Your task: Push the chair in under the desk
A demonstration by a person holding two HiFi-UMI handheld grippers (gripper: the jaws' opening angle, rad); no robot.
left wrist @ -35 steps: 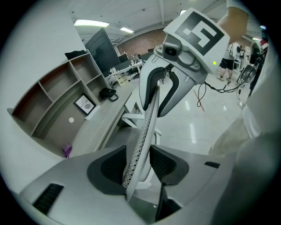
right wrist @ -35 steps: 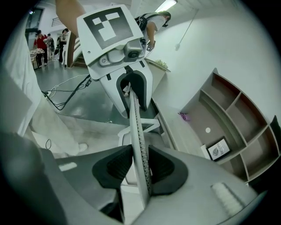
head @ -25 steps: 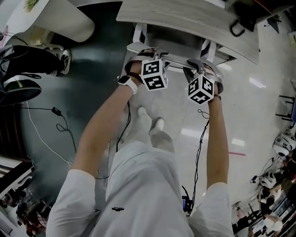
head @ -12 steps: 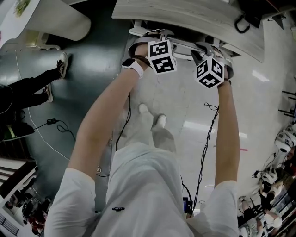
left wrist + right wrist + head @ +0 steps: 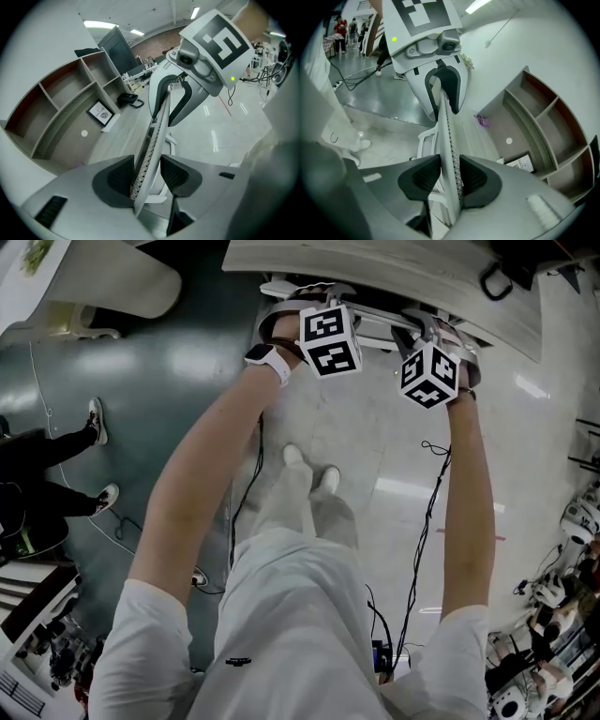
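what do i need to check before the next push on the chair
1. left claw gripping the chair: ok, the edge of the chair's back sits between its pads.
2. right claw gripping the chair: ok, its pads press the back from both sides.
3. both claws level: ok, in the head view they sit side by side along the top of the back.
4. chair square to the desk: ok, the back runs along the desk edge.
5. room under the desk: cannot tell, the desk top hides it.
6. cable clear of the chair: ok, it hangs by the person's legs.
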